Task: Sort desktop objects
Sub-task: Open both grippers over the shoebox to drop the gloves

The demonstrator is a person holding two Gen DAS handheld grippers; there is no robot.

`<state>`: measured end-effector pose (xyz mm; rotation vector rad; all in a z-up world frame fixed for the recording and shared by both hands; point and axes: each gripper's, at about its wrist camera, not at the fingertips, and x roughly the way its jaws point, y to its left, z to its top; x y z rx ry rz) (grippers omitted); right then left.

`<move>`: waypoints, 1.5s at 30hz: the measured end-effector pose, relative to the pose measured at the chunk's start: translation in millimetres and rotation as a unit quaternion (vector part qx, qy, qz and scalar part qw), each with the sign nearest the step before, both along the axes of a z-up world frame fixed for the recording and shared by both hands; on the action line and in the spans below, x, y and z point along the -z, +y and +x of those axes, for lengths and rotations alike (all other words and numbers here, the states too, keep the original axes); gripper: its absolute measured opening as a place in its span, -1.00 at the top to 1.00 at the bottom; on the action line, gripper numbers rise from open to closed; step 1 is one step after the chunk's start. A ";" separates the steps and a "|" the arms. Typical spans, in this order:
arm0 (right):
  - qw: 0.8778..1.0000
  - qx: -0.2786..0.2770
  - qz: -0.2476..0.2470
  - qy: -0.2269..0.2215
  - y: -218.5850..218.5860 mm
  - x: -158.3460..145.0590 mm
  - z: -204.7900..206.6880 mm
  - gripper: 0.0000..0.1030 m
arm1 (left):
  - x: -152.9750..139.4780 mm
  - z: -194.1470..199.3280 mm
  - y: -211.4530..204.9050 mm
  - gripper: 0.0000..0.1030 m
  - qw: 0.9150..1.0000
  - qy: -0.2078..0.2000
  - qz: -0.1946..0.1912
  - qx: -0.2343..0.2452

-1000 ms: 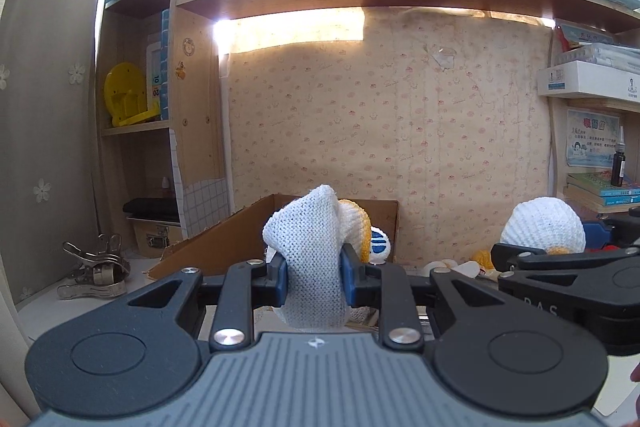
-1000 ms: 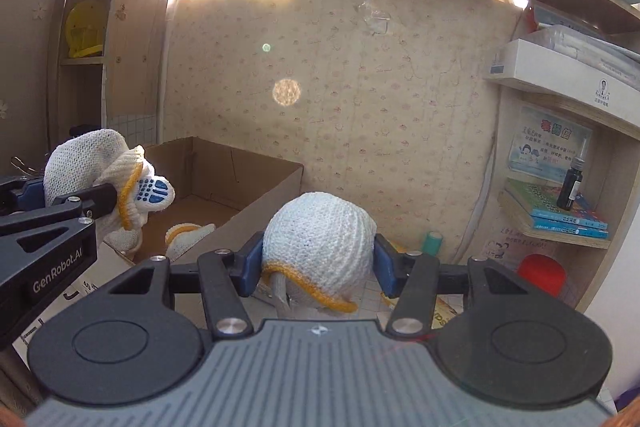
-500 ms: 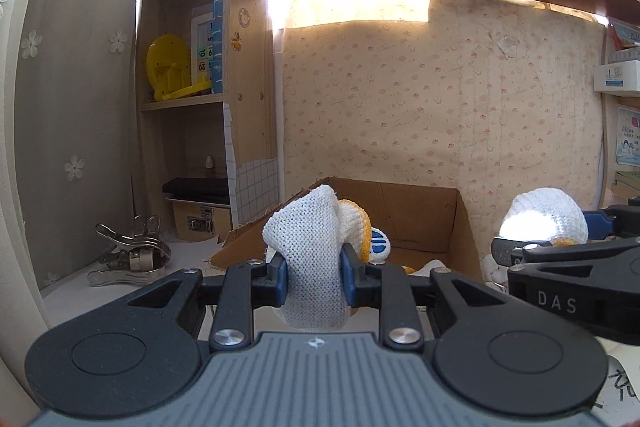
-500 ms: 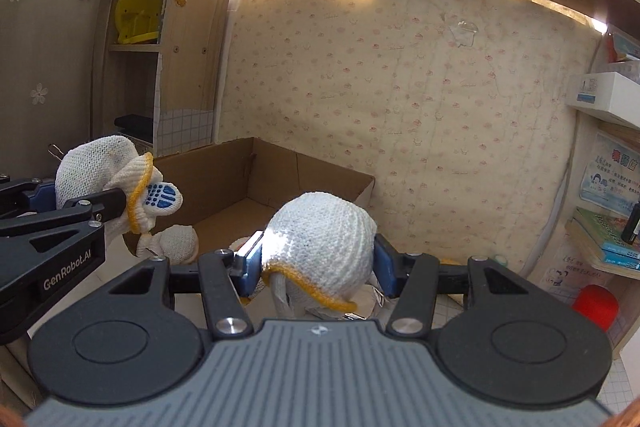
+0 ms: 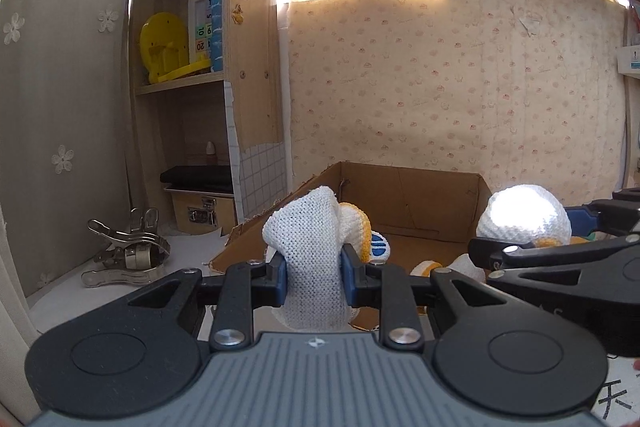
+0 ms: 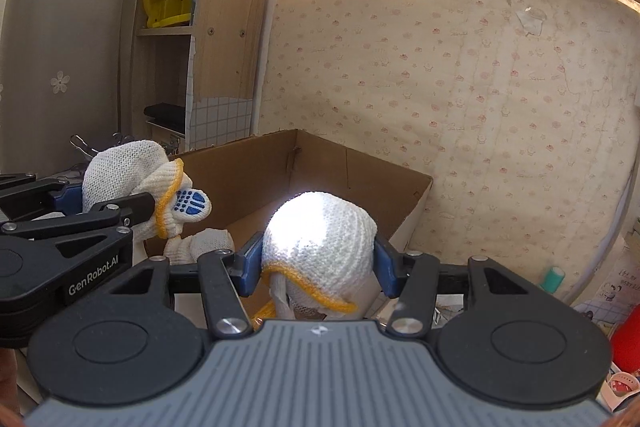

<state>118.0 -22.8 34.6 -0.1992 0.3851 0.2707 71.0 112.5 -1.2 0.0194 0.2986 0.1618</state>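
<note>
My left gripper (image 5: 313, 273) is shut on a white knitted glove with a yellow cuff (image 5: 310, 247), held up in front of an open cardboard box (image 5: 404, 199). The same glove shows in the right wrist view (image 6: 132, 179) at the left, with a blue printed patch. My right gripper (image 6: 318, 263) is shut on a second bunched white glove with yellow trim (image 6: 320, 239), held just before the box (image 6: 348, 171). That glove also shows in the left wrist view (image 5: 524, 217) at the right. Another white glove piece (image 6: 200, 245) hangs low near the box front.
A metal clip (image 5: 124, 255) lies on the white desk at the left. Wooden shelves (image 5: 180, 83) hold a yellow toy and a black case. A floral papered wall stands behind the box. A teal roll (image 6: 552, 279) and a red object (image 6: 624, 331) sit at the right.
Both grippers, still holding their gloves, have swung left. The box and left shelves have moved toward the middle of both views, and the right-hand shelves have left view.
</note>
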 end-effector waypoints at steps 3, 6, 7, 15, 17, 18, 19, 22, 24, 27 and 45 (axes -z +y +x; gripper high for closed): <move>1.000 -0.002 -0.003 0.003 1.9 1.3 7.6 -0.06 | -1.7 6.3 -0.4 0.48 1.000 -0.001 -0.002 0.000; 1.000 -0.007 0.000 0.008 2.2 3.1 14.3 -0.06 | -3.7 11.1 -3.5 0.48 1.000 -0.007 0.010 0.001; 1.000 -0.007 -0.001 0.009 2.6 3.7 16.1 -0.06 | -4.5 13.7 -4.5 0.48 1.000 -0.009 0.015 -0.001; 1.000 -0.014 0.001 0.018 5.0 7.4 31.5 -0.06 | -5.1 35.9 -2.9 0.48 1.000 -0.002 0.010 -0.003; 1.000 -0.017 0.000 0.018 6.6 7.8 33.8 -0.06 | -5.3 39.7 -2.8 0.48 1.000 -0.001 0.011 -0.005; 1.000 -0.018 0.000 0.019 7.3 8.0 35.1 -0.06 | -5.4 41.7 -2.8 0.48 1.000 0.000 0.012 -0.007; 1.000 -0.018 -0.001 0.019 7.8 8.2 36.3 -0.06 | -5.5 43.1 -2.6 0.48 1.000 0.001 0.012 -0.007; 1.000 -0.020 0.002 0.024 8.3 9.0 40.7 -0.06 | -4.8 48.2 -0.4 0.47 1.000 0.005 0.009 -0.012; 0.999 -0.021 0.003 0.026 9.4 9.9 43.1 -0.06 | -4.1 52.0 1.0 0.45 1.000 0.010 0.006 -0.015; 0.999 -0.023 0.001 0.027 11.3 10.7 45.2 -0.07 | -3.0 55.3 3.3 0.40 1.000 0.014 0.004 -0.020; 1.000 -0.016 0.003 0.000 4.4 3.5 36.7 -0.36 | -8.0 50.8 8.2 -0.35 0.999 0.000 -0.007 -0.044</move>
